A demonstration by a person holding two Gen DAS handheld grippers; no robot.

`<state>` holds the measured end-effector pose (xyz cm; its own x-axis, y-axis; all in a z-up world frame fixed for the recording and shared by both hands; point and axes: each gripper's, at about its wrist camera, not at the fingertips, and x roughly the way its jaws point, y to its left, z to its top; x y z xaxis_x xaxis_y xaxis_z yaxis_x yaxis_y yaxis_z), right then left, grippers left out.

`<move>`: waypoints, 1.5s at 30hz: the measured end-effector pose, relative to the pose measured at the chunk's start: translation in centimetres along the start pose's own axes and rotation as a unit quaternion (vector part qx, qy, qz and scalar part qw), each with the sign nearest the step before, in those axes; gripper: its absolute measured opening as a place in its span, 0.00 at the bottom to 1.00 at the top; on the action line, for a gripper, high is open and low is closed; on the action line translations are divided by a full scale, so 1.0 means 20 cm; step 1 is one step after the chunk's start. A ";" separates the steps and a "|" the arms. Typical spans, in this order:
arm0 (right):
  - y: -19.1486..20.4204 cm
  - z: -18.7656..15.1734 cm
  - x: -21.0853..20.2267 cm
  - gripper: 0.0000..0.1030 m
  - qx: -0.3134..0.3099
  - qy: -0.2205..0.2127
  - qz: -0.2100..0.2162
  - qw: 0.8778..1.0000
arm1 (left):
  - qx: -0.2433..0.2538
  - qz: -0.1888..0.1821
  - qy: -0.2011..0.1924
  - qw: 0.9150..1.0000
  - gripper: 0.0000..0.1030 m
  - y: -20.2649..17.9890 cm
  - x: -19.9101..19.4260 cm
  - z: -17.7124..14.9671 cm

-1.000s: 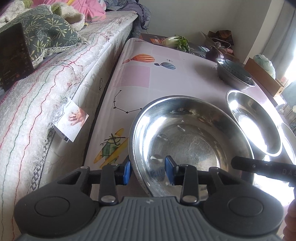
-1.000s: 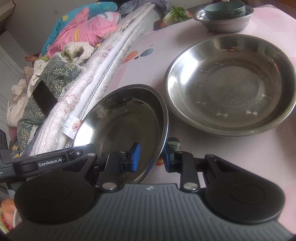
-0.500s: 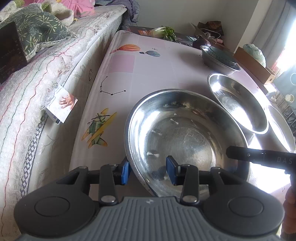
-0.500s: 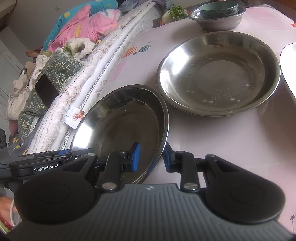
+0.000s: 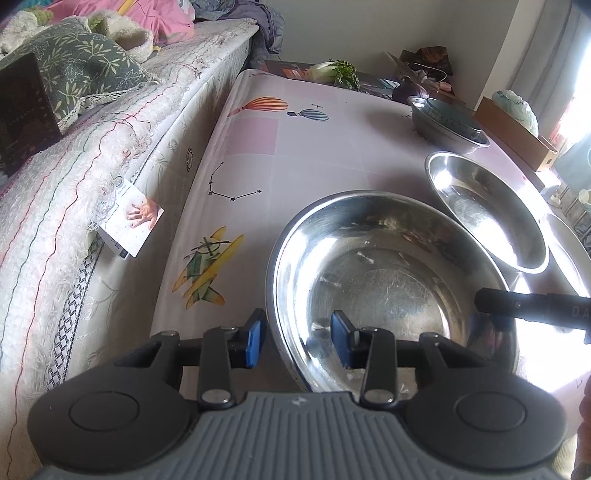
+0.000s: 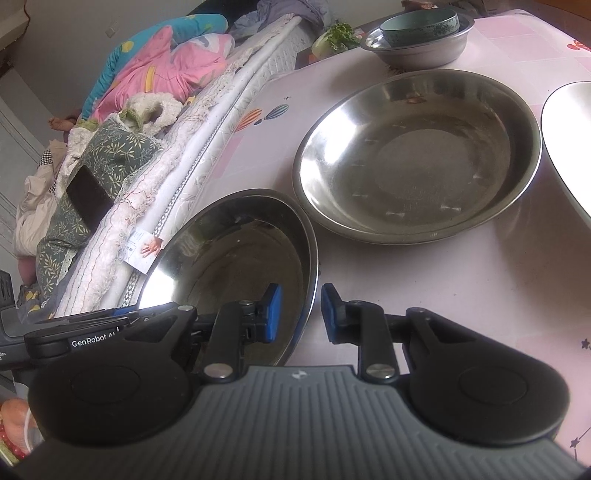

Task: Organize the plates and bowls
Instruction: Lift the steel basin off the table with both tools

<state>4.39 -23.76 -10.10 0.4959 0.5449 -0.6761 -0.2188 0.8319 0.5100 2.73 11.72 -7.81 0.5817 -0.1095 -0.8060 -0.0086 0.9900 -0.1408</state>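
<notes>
Compared with a second ago the near steel basin (image 5: 388, 280) has barely shifted. In the right wrist view the big steel plate (image 6: 417, 155) and the stacked bowls (image 6: 419, 35) behind it sit a bit further left in frame, and the edge of a white plate (image 6: 569, 140) now shows at the right, so the right hand slid sideways a little.

Taking the near basin as the landmark: it's round, so it has no real long axis. It's mouth up but tipped, looking propped up on its right side in the right wrist view, at the near edge of the pink tablecloth (image 5: 295, 155). Just beyond it to the right is the big steel plate, lying flat. Further back is a steel bowl with a teal bowl nested in it. A bed (image 5: 74, 184) runs along the basin's left side.

Left gripper (image 5: 297, 338) comes in from the near side, angled down, and straddles the basin's near-left rim: one blue pad outside, the other inside. There's a visible gap around the rim, so the pads don't look to be pressing; the jaws are partly apart and narrowing.

Right gripper (image 6: 298, 314) is angled down too, straddling the rim on the opposite side with a pad on each side. Its jaws are closing, narrower than the left's, but with daylight still showing next to the rim.
</notes>
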 end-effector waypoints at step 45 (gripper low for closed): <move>-0.02 -0.01 0.03 0.10 0.007 0.001 0.005 1.000 | -0.009 0.012 0.015 1.000 0.45 -0.01 0.02 0.04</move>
<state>4.56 -23.75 -10.80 0.4915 0.5538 -0.6721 -0.2118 0.8246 0.5246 3.60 11.57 -7.69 0.5558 -0.0893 -0.8265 -0.0375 0.9905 -0.1322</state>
